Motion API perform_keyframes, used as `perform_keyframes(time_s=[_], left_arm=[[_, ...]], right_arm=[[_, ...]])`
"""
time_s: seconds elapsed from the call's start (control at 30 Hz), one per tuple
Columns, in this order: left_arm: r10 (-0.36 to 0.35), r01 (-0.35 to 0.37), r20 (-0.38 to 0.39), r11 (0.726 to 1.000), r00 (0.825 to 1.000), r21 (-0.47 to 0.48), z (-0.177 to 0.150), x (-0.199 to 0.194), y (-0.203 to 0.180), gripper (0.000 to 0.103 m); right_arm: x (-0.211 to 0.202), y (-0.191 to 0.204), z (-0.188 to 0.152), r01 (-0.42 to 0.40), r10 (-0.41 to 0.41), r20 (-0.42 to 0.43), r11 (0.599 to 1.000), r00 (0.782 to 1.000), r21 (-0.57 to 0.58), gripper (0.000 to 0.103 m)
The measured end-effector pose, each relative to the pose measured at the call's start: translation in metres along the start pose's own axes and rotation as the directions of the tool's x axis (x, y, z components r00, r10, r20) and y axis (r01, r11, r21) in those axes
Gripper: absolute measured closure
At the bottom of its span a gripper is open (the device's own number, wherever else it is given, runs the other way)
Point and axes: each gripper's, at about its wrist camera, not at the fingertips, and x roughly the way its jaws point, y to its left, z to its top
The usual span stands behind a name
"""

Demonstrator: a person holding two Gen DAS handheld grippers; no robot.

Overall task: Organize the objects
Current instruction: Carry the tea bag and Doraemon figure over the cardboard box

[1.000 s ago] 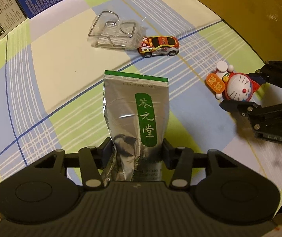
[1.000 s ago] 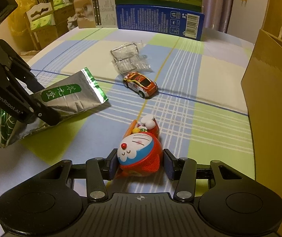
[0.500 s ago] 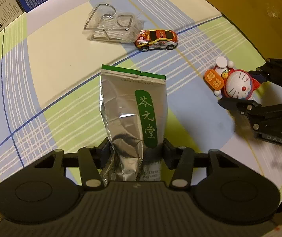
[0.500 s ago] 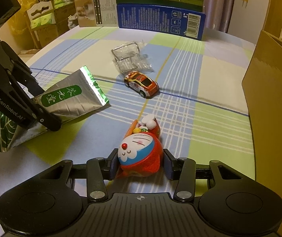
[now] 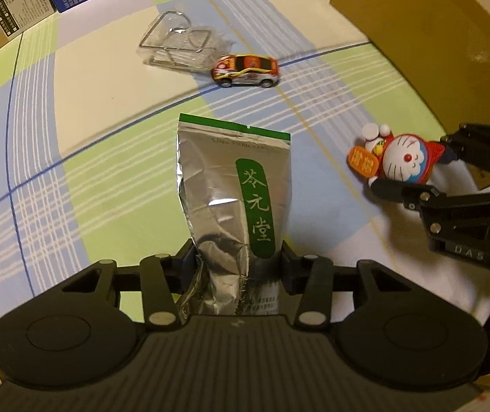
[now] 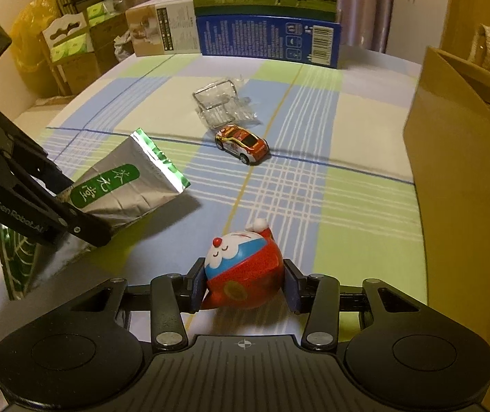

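Left hand-held gripper (image 5: pixel 232 261) clamped on lower part of silver tea pouch (image 5: pixel 234 185), jaws just closing tighter on it, foil creased between pads; pouch raised off checked cloth of bench (image 5: pixel 100 79), top edge tilted away. Right hand-held gripper (image 6: pixel 243 286) clamped on red-and-blue cat figure (image 6: pixel 243 267), pads against both flanks, figure lifted clear of cloth. Open cloth ahead of both, between pouch and figure. Farther ahead of right hand-held gripper: toy car (image 6: pixel 241 144), and just beyond it, touching or nearly so, a wire frame in clear plastic wrap (image 6: pixel 222 104). Far bench edge lined with blue carton (image 6: pixel 269 39) and pale box (image 6: pixel 162 31). Hard to right of right hand-held gripper, tall brown cardboard box (image 6: pixel 464 178) walls off that side; contents hidden. Left bench edge curves away beyond left hand-held gripper.
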Motion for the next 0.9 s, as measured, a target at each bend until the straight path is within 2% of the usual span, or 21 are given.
perform_keyframes(time_s=[0.5, 0.9], left_arm=[[-0.03, 0.034, 0.078, 0.998, 0.996, -0.051, -0.015, -0.044, -0.045, 0.061], [-0.031, 0.047, 0.145, 0.993, 0.989, -0.112, -0.023, -0.085, -0.07, 0.061]], right_arm=[[-0.076, -0.006, -0.017, 0.021, -0.025, 0.062, 0.998, 0.998, 0.061, 0.061], [-0.13, -0.006, -0.022, 0.038, -0.044, 0.116, 0.998, 0.992, 0.053, 0.061]])
